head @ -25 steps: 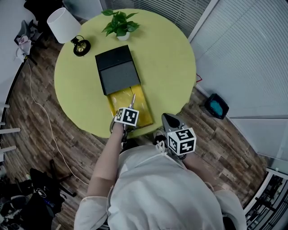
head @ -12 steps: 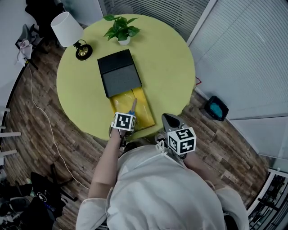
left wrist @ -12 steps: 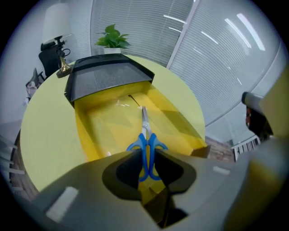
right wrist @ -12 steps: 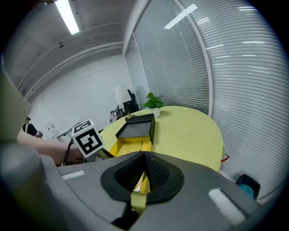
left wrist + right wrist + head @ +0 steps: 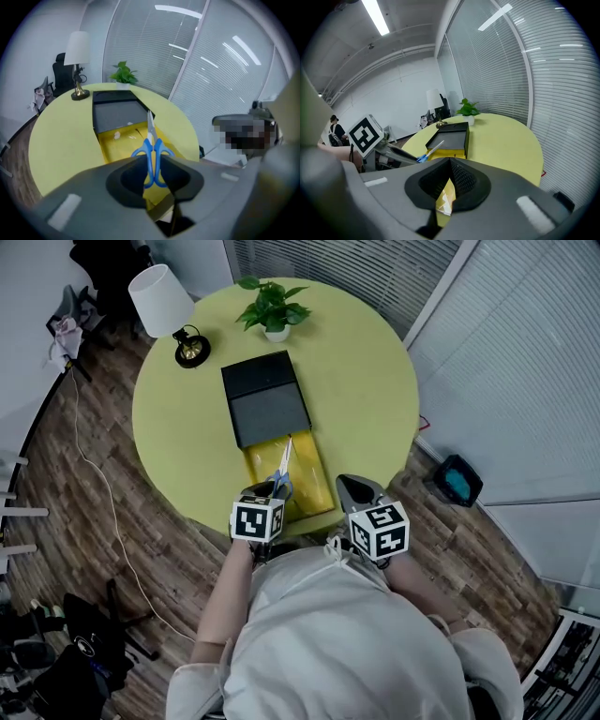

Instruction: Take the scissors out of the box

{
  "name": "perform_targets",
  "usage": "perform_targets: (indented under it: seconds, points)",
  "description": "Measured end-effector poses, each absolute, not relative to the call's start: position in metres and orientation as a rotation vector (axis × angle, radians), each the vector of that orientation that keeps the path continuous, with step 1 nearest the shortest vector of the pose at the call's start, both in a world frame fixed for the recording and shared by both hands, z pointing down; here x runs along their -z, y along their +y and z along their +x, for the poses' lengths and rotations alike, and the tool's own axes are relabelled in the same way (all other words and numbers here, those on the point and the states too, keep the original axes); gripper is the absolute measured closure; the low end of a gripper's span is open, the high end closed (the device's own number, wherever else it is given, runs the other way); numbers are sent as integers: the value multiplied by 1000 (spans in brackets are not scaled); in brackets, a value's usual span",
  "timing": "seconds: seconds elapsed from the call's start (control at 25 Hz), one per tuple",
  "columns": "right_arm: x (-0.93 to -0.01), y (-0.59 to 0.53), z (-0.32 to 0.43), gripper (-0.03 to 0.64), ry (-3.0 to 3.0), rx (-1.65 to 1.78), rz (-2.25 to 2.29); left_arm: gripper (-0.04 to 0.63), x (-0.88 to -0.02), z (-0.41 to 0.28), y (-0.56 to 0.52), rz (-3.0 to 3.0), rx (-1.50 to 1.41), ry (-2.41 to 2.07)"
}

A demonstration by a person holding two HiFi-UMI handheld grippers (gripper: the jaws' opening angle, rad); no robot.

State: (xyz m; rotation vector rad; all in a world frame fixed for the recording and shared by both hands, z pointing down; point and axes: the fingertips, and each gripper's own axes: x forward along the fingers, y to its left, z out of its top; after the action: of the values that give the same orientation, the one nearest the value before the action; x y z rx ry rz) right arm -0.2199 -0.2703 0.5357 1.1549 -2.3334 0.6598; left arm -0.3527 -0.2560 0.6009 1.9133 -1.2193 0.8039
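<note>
A black box sleeve (image 5: 267, 399) lies on the round yellow table (image 5: 366, 381), with its yellow tray (image 5: 314, 479) pulled out toward me. My left gripper (image 5: 274, 488) is shut on the blue handles of the scissors (image 5: 284, 465) and holds them in the air over the tray. In the left gripper view the scissors (image 5: 151, 150) stand between the jaws, blades pointing away over the tray (image 5: 117, 145). To the right of the tray's near corner, my right gripper (image 5: 352, 488) has its fingertips together and holds nothing. The right gripper view shows those scissors (image 5: 427, 153) at its left.
A white table lamp (image 5: 164, 301) and a potted plant (image 5: 274, 310) stand at the table's far side. The near table edge runs just under both grippers. Slatted glass walls close the right side. A dark bin (image 5: 457, 479) sits on the wood floor.
My left gripper has risen from the yellow tray with the scissors, whose blades now point up and away. The right gripper has shifted only a little.
</note>
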Motion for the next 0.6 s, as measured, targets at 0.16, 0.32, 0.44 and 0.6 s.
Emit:
perform_targets:
  seconds: [0.16,0.32,0.44,0.6]
  points:
    - [-514,-288,-232,617,-2396,-605,1158,505,-554,-361,-270,2003,-690,-1343]
    - [-490,-304,-244,617,-2468,-563,1171,505,-498,-373,-281,2093,-569,-1472]
    - [-471,-308,-254,617,-2530,-533,1171,505,-457,-381,-283,2146,-478,-1562]
    - [-446,-311,-264,617,-2608,-469,1189,505,-411,-392,-283,2208,-301,-1681]
